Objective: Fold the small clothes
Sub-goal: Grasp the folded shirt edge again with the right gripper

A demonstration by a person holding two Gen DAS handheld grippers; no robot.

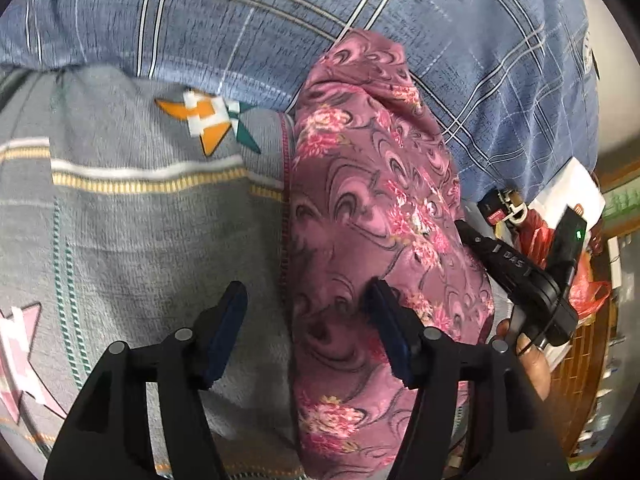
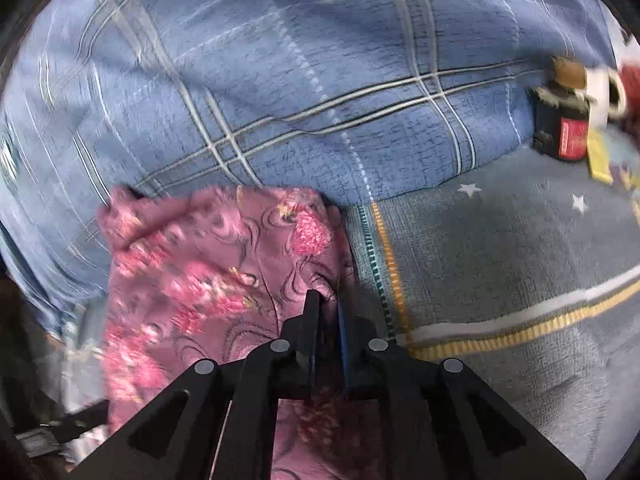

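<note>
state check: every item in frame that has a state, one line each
pink floral garment: folded into a long strip, lying on the grey bedspread, far end against the blue plaid quilt
left gripper: open, jaws straddling the garment's left edge, pads not pressing
right gripper: shut on the garment's right edge
blue plaid quilt: bunched, rumpled
grey bedspread: spread flat
white mug: upright, blurred

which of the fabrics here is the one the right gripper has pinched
The pink floral garment: the right gripper is shut on its edge. The blue plaid quilt and grey starred sheet lie ungripped.
</note>
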